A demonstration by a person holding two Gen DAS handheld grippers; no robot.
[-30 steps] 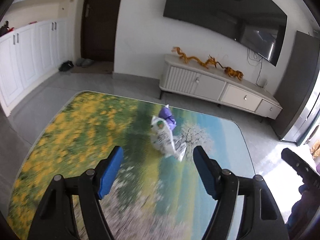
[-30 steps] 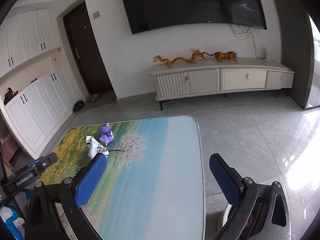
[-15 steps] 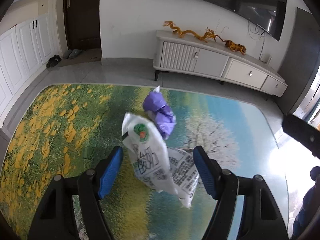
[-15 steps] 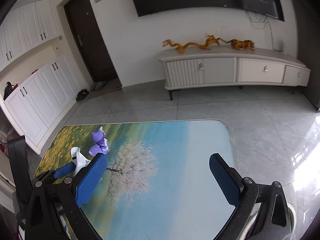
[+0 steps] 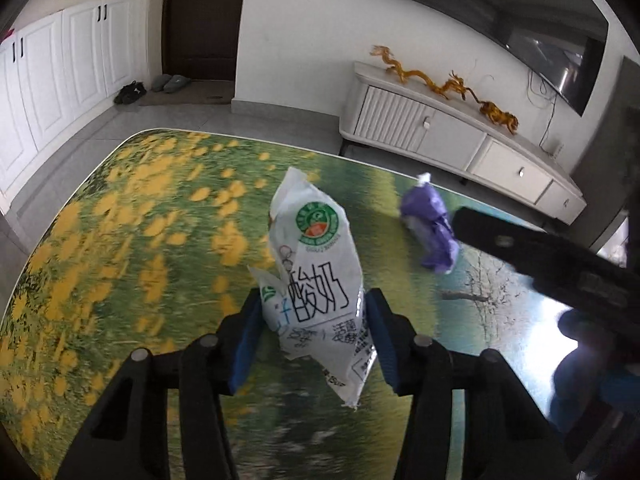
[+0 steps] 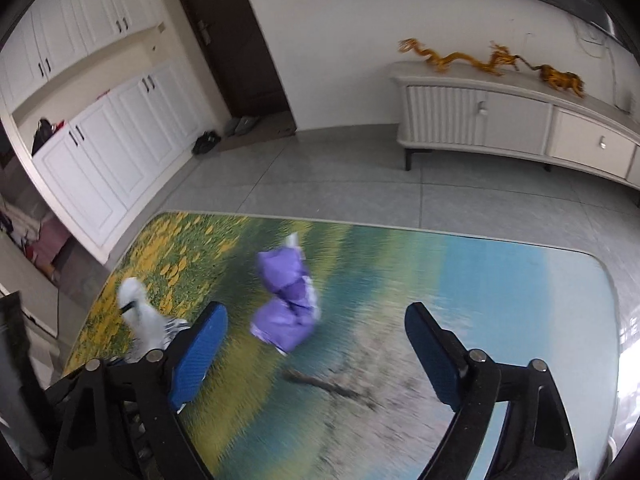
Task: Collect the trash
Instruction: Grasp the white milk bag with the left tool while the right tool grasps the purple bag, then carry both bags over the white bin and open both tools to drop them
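A white yogurt bag [image 5: 316,264] stands crumpled on the landscape-printed table [image 5: 120,240]. My left gripper [image 5: 314,296] has its blue pads on either side of the bag's lower half, and its jaws are closing on it. To the bag's right lies a crumpled purple wrapper [image 5: 430,228]. In the right wrist view the purple wrapper [image 6: 286,308] sits just ahead of my right gripper [image 6: 316,314], nearer the left finger. These jaws are wide apart and closing, with nothing gripped. The white bag [image 6: 140,320] shows at the left, behind the left finger.
The right gripper's black body [image 5: 540,256] crosses the right side of the left wrist view. Beyond the table's far edge are grey floor tiles and a white TV cabinet [image 6: 500,120] bearing a golden dragon ornament. White cupboards [image 6: 100,152] and a dark door stand at the left.
Both grippers came down and forward over the table. The left now straddles the white bag with narrower jaws. The right swung left to the purple wrapper and its jaws narrowed slightly.
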